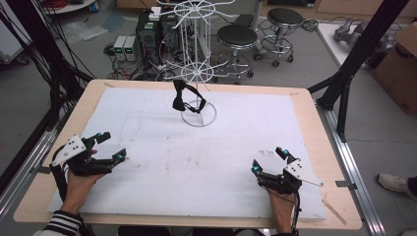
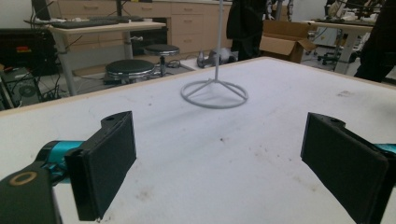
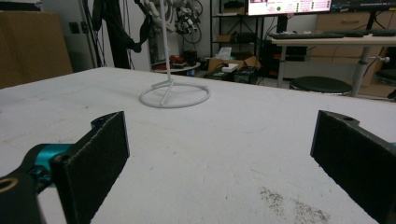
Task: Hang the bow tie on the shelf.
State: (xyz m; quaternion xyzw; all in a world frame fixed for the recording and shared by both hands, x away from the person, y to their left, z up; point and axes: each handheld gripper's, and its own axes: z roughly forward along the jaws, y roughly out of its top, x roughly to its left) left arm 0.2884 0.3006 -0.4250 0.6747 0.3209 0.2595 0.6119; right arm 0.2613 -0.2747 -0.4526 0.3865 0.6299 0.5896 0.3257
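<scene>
A black bow tie [image 1: 183,97] hangs on a white wire stand [image 1: 196,73] at the far middle of the worktop [image 1: 206,162], well apart from both tools. The left gripper [image 1: 109,146] and right gripper [image 1: 268,161] rest near the front edge, jaws spread and empty. The work looks unstarted; next, one gripper would likely need to reach forward to the bow tie.

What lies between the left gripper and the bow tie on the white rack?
Nothing: the high view shows bare white mat between the left gripper and the bow tie.
</scene>
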